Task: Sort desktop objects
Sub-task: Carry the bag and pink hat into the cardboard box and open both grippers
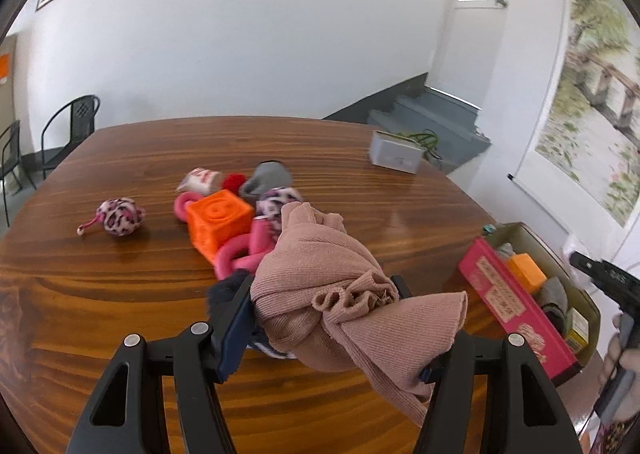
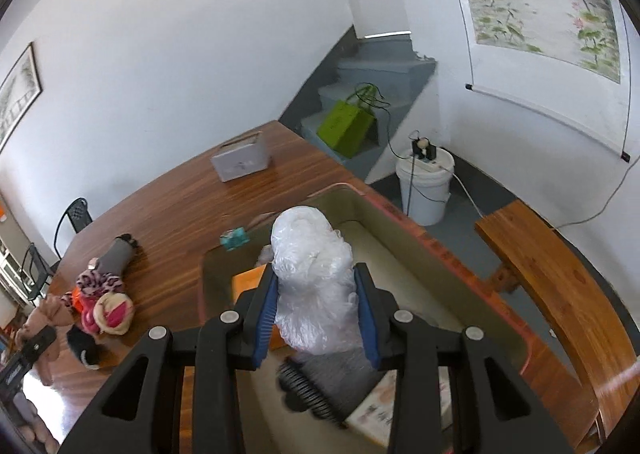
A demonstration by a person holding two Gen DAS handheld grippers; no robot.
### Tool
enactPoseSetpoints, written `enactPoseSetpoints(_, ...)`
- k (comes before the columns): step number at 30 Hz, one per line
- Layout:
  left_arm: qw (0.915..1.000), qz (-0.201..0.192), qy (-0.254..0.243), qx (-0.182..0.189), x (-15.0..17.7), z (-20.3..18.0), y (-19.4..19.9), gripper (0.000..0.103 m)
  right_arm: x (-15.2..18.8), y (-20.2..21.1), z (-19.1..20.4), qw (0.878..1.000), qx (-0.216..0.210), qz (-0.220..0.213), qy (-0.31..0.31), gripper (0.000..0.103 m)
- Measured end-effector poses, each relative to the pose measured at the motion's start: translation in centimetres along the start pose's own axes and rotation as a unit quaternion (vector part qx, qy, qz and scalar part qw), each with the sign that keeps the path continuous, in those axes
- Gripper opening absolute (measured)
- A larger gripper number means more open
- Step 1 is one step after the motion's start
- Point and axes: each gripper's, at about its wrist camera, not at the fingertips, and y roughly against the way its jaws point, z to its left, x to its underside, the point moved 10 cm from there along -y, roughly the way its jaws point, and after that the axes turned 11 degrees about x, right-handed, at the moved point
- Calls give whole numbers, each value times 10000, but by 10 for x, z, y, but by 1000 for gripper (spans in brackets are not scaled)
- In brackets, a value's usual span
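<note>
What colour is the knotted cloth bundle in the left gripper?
Dusty pink, ribbed knit cloth bundle; clearest in the left wrist view.

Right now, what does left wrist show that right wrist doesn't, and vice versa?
Left wrist only: left gripper clamped on a pink knotted cloth, plus an orange cube and a leopard-print ball.
Right wrist only: right gripper shut on a crumpled clear plastic bag over the box, a green bag, a white bucket, a wooden bench.
Both: wooden table, grey box, storage box.
</note>
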Motion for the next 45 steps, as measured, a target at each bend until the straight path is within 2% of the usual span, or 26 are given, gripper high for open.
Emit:
enactPoseSetpoints(7, 9996, 115, -177, 176, -2, -32, -11, 65, 0, -12, -6, 9999, -99, 88, -92, 52)
enactPoseSetpoints(12, 9984, 259, -343, 374, 1, -60, -26, 65, 3, 2, -17, 9996, -122, -156, -195, 53)
enactPoseSetpoints(17, 9949, 397, -547, 744, 1, -100, -39, 65, 1, 20, -31, 9983, -95, -435, -389, 56)
enactPoseSetpoints(30, 9749, 683, -1222, 1732, 12, -226, -66, 65, -1, 46, -76, 9928, 83, -786, -904, 58)
enactPoseSetpoints(37, 9696, 897, -964, 2060, 22, -260, -80, 66, 1, 52, -91, 9911, 205, -838, -1012, 58)
enactPoseSetpoints(39, 9641, 1028, -919, 2268, 28, -271, -84, 66, 2, 53, -93, 9908, 221, -856, -1025, 58)
enactPoseSetpoints(42, 9582, 1090, -1116, 2400, 36, -285, -82, 66, 3, 56, -95, 9904, 243, -889, -1028, 58)
enactPoseSetpoints(45, 9578, 1010, -1242, 2387, 37, -286, -74, 66, 3, 59, -94, 9899, 222, -927, -1046, 58)
